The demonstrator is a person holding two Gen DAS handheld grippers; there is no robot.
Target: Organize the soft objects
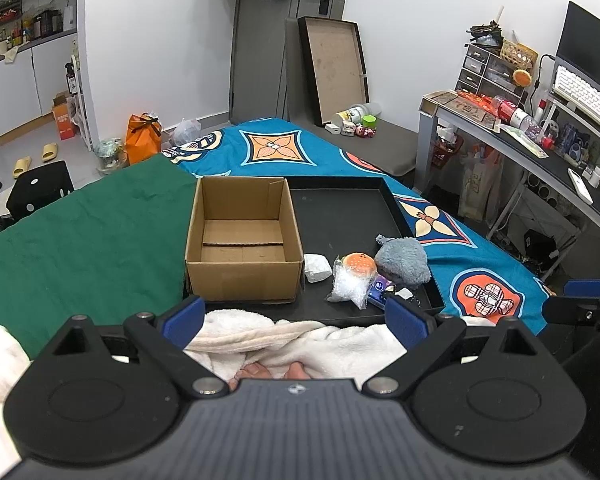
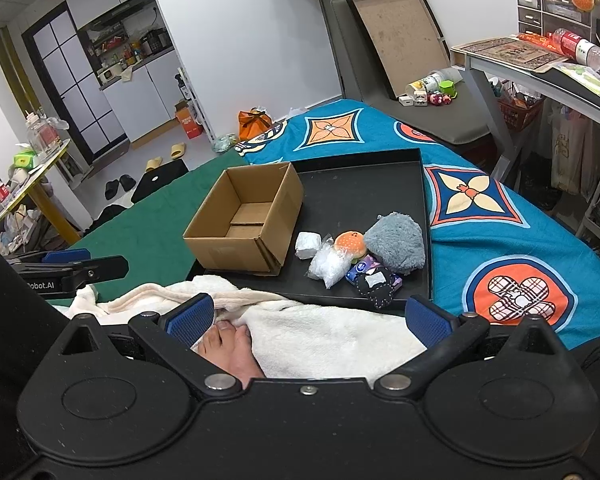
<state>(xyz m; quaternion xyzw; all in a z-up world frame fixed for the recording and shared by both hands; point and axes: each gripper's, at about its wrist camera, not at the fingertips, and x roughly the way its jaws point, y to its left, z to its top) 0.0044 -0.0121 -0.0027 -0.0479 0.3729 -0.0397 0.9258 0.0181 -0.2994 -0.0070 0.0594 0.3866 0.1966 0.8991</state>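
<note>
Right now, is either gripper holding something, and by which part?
Nothing is held. The left gripper and right gripper have open, empty jaws above the white fleece blanket.

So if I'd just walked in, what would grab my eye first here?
Probably the open cardboard box, empty, on the left side of a black tray set on a bright blue patterned bedspread. Right of the box lies a small heap of soft things: a grey plush, an orange burger toy and a clear plastic bag.
</note>
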